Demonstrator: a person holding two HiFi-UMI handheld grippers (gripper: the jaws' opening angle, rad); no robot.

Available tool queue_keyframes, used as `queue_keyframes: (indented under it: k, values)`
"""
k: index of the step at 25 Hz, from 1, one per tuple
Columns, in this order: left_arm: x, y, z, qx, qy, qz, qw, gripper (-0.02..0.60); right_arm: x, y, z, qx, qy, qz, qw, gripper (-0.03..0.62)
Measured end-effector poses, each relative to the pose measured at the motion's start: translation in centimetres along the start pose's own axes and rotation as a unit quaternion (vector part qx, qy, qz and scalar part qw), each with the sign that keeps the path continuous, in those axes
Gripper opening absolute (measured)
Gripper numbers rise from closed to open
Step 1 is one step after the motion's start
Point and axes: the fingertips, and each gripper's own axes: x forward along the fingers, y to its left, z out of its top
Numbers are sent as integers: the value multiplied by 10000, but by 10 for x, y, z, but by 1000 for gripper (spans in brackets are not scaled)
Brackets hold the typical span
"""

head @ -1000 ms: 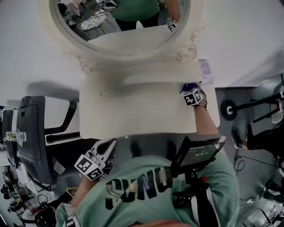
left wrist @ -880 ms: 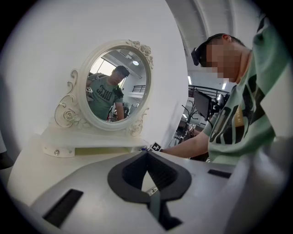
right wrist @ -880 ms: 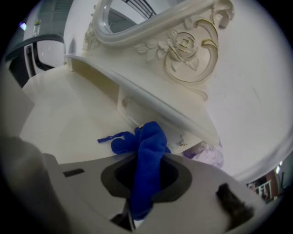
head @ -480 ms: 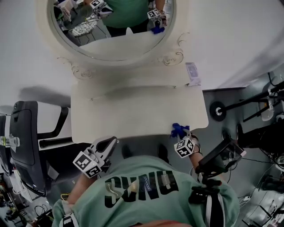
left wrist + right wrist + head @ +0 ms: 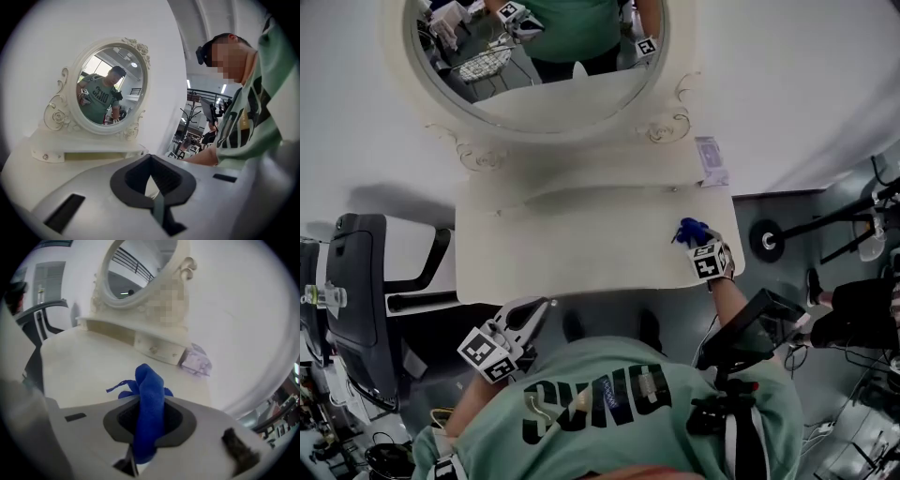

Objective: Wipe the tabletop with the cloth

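The cream tabletop [image 5: 581,246] of a vanity lies below me. My right gripper [image 5: 695,238] rests near its right edge, shut on a blue cloth [image 5: 687,229] that touches the surface. In the right gripper view the cloth [image 5: 149,404] stands bunched between the jaws of that gripper [image 5: 149,423], with a loose corner spilling forward onto the tabletop [image 5: 84,362]. My left gripper [image 5: 528,317] hangs off the table's front edge by my torso. Its jaws are together and hold nothing, as the left gripper view [image 5: 152,182] also shows.
An oval mirror [image 5: 544,56] in an ornate frame stands at the back on a raised shelf [image 5: 600,178]. A purple patterned packet [image 5: 712,161] lies at the back right corner. A black chair [image 5: 356,300] stands to the left, a stand base [image 5: 766,239] to the right.
The right gripper drew the cloth from the back right down to the front right edge, then pushed it back up toward the middle of the right side. The left gripper stayed put.
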Motion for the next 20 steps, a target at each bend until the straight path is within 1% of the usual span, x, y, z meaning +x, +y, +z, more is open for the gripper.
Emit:
queue_keyframes:
  k: [2,5,9,11,13,16,18,20]
  values:
    - [-5,0,-4,-26,35,76,10000,5,33,-35,30,209,-11,-293,9994,60]
    - [-13,1,-8,-8,111,195,9997,5,74,-62,47,505,292,-571,9967,60]
    - [-27,8,-12,-44,173,398,9990,3,98,-74,60,456,561,-872,9936,60]
    - [-31,13,-14,-64,193,452,9988,5,104,-76,64,450,688,-884,9927,60]
    - [-31,16,-15,-74,196,431,9988,5,103,-74,65,248,802,-830,9930,60]
    - [-23,13,-13,-70,125,286,9995,4,82,-53,46,-427,884,-715,9926,60]
    - [-19,12,-9,-53,63,177,9998,5,49,-24,15,-593,810,-477,9938,60]
    - [-14,11,-5,-22,37,80,10000,5,8,14,-29,-632,754,-172,9950,60]
